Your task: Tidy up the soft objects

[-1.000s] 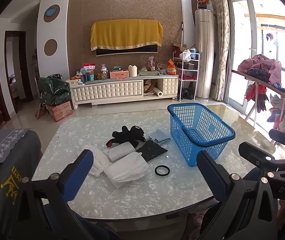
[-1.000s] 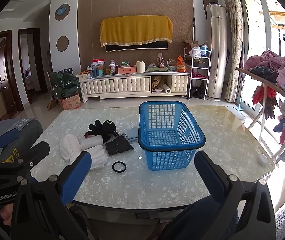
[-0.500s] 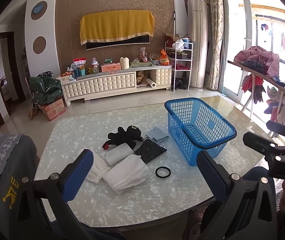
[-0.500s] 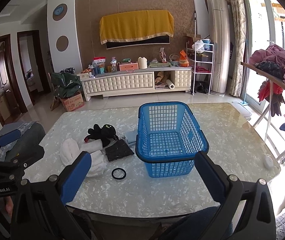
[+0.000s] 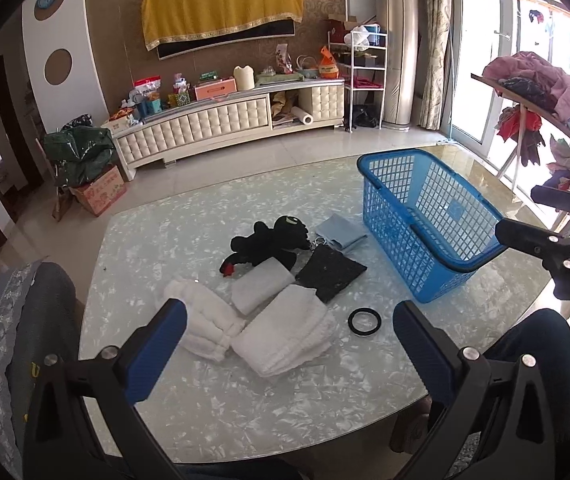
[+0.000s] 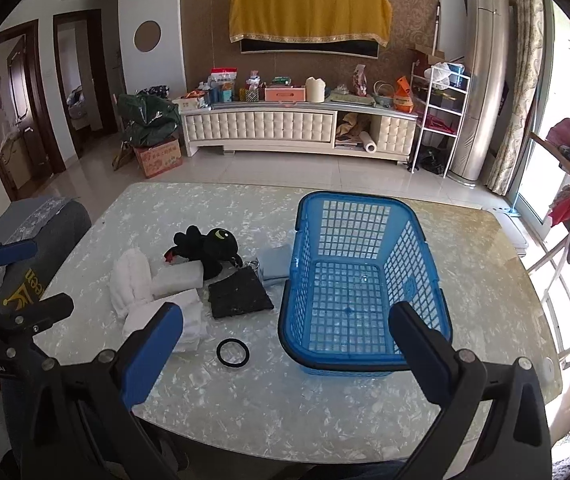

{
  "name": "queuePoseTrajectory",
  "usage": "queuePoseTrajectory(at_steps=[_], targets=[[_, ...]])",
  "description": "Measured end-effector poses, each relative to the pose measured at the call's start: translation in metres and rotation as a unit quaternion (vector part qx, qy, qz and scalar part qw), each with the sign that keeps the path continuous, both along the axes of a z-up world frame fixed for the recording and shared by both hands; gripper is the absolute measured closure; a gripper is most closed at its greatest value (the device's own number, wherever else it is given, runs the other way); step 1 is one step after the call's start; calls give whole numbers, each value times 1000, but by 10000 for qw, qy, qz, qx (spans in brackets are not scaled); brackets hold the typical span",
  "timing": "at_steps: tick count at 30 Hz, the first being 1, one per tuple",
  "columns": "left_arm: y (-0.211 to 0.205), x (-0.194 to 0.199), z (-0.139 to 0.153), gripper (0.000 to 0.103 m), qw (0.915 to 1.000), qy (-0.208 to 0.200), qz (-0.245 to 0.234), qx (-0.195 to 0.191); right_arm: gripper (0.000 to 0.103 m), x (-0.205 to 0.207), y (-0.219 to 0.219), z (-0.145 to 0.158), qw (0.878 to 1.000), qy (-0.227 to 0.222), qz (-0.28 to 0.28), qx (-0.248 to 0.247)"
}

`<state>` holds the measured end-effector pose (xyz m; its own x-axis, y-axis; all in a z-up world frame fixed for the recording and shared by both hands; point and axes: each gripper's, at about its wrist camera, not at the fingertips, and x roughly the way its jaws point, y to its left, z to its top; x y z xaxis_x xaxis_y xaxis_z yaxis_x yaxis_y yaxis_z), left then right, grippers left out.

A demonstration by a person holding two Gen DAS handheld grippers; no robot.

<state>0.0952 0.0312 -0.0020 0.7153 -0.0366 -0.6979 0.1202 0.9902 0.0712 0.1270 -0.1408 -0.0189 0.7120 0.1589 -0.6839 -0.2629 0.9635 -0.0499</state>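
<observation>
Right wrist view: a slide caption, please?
Open right gripper above empty blue basket, towels and plush on table.

A black ring lies on the marbled table (cream cabinet behind).

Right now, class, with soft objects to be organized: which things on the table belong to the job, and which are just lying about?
Belong to the job:
blue basket, empty
black plush toy
white folded towels
white rolled towel
black cloth
light blue cloth

Just lying about:
black ring, probably rigid
small metal keyring beside the plush toy
</observation>
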Motion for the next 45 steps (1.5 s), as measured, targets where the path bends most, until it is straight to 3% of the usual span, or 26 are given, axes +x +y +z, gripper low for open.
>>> queuePoseTrajectory(at_steps=[16, 26, 31, 34, 37, 41, 45], targets=[[95, 67, -33, 1, 9907, 1038, 629, -608, 0, 74, 56, -36, 9910, 983, 842, -334], [135, 103, -76, 2, 9818, 1468, 856, -853, 0, 92, 88, -56, 9818, 1426, 1171, -456], [143, 115, -104, 4, 9774, 1710, 889, -867, 1, 102, 100, -82, 9750, 1860, 1137, -437], [148, 120, -119, 7, 9740, 1853, 964, -878, 9, 105, 108, -95, 9699, 2080, 1173, -484], [153, 127, -128, 8, 9731, 1875, 942, -956, 9, 109, 114, -109, 9650, 2286, 1182, -508], [159, 137, -147, 20, 9706, 1998, 986, -905, 9, 112, 121, -123, 9601, 2475, 1182, -551], [167, 147, -172, 21, 9652, 2166, 1103, -967, 12, 113, 126, -135, 9556, 2609, 1198, -665]])
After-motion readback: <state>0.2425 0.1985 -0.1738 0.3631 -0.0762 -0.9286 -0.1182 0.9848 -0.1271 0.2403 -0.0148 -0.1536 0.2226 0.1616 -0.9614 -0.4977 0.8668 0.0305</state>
